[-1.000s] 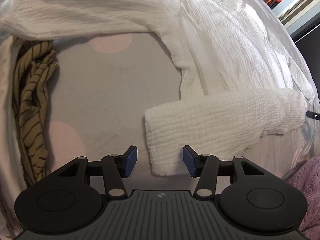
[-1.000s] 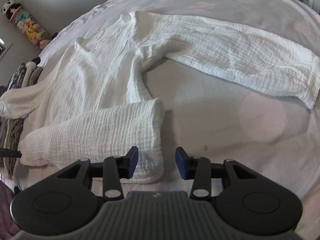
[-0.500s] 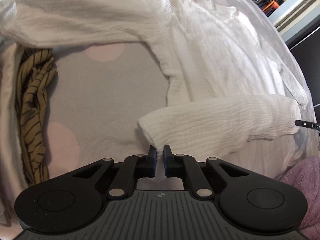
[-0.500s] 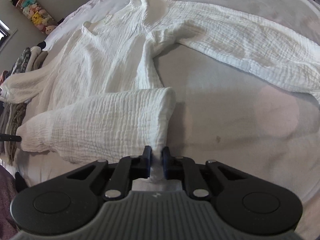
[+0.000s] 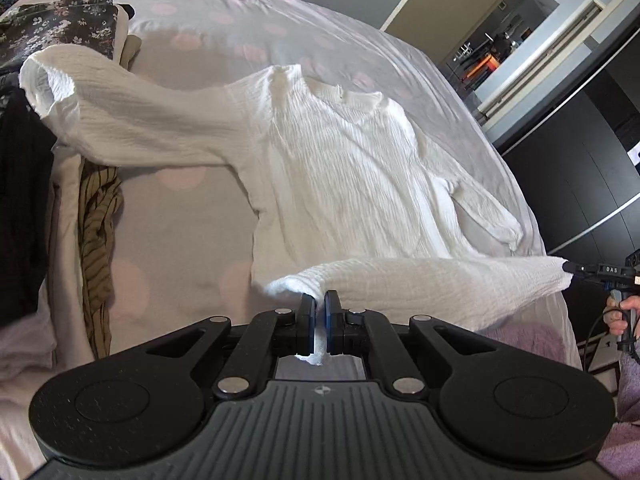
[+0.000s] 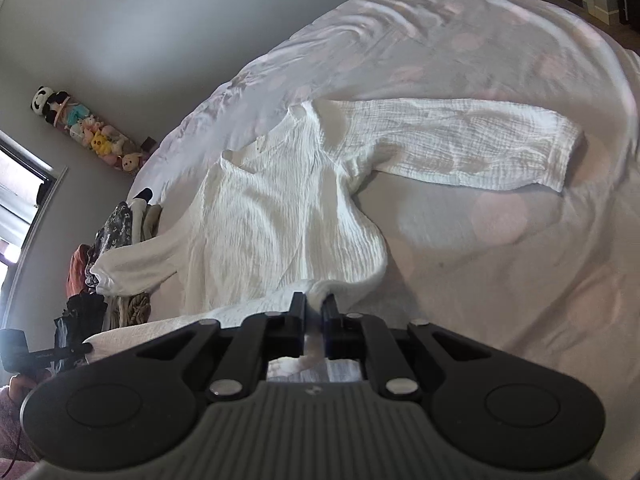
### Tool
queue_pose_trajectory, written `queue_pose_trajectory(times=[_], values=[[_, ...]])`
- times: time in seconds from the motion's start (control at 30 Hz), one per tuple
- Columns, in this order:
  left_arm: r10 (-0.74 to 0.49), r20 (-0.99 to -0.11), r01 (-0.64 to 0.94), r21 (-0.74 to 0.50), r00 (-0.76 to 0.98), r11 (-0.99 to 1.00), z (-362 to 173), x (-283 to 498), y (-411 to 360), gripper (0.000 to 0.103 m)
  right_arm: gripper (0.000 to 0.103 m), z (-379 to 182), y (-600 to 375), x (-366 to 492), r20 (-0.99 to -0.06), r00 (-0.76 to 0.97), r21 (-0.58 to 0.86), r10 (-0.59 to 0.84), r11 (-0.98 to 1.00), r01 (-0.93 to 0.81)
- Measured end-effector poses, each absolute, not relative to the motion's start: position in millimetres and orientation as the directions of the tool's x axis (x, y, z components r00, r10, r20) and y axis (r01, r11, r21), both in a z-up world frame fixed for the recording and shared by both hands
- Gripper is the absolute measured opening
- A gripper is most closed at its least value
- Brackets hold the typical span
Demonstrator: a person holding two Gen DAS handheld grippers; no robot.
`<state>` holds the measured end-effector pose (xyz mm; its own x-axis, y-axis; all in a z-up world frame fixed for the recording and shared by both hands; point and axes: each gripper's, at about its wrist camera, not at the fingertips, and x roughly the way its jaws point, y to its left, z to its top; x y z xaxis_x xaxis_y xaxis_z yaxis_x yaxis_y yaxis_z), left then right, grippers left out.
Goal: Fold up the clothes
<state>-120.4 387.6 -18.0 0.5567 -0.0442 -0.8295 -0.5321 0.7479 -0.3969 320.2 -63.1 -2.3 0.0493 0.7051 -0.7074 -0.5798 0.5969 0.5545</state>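
A white crinkled long-sleeved garment (image 5: pixel 344 168) (image 6: pixel 280 216) lies spread on the bed, both sleeves stretched out sideways. My left gripper (image 5: pixel 319 308) is shut on the left end of its folded bottom hem, which is lifted off the bed. At the hem's other end my right gripper (image 6: pixel 314 308) is shut on the fabric, and its tip (image 5: pixel 576 268) shows at the far right of the left wrist view. The hem hangs taut between the two grippers.
The bed (image 6: pixel 500 264) has a pale sheet with pink dots. A pile of clothes, striped (image 5: pixel 96 236) and floral (image 5: pixel 60 24), lies along the left side. A lilac blanket (image 5: pixel 520 332) lies at the near edge. Dark cabinets (image 5: pixel 580 160) and a doorway stand to the right.
Both grippers went from open at the hem's ends to shut on it. They have since risen, lifting the folded hem off the bed and pulling it taut.
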Motion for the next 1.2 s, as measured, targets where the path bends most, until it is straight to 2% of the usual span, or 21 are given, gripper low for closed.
queue_pose_trajectory(times=[0.33, 0.6, 0.77, 0.83, 0.9, 1.07, 1.2], values=[[-0.1, -0.867, -0.506, -0.374, 0.488, 0.777, -19, -155, 345, 0.003, 0.009, -23, -100, 280, -0.791, 0.046, 0.482, 0.61, 0.668, -0.567], [-0.125, -0.925, -0.563, -0.321, 0.359, 0.761, -49, -144, 349, 0.004, 0.01, -52, -85, 270, -0.871, 0.058, 0.352, 0.487, 0.704, -0.617], [-0.127, -0.929, -0.595, -0.323, 0.346, 0.736, -54, -130, 363, 0.022, 0.017, -63, -72, 276, -0.905, 0.044, 0.298, 0.424, 0.703, -0.646], [-0.108, -0.926, -0.604, -0.321, 0.362, 0.729, -52, -124, 372, 0.033, 0.024, -64, -69, 279, -0.915, 0.041, 0.279, 0.402, 0.702, -0.655], [-0.089, -0.922, -0.614, -0.32, 0.376, 0.722, -51, -118, 381, 0.046, 0.039, -60, -71, 284, -0.921, 0.048, 0.263, 0.388, 0.706, -0.658], [-0.04, -0.911, -0.636, -0.318, 0.411, 0.703, -47, -102, 403, 0.047, 0.047, -42, -78, 304, -0.899, 0.084, 0.287, 0.429, 0.725, -0.627], [-0.001, -0.899, -0.653, -0.318, 0.438, 0.688, -44, -89, 421, 0.047, 0.047, -39, -65, 331, -0.859, 0.147, 0.327, 0.49, 0.747, -0.579]])
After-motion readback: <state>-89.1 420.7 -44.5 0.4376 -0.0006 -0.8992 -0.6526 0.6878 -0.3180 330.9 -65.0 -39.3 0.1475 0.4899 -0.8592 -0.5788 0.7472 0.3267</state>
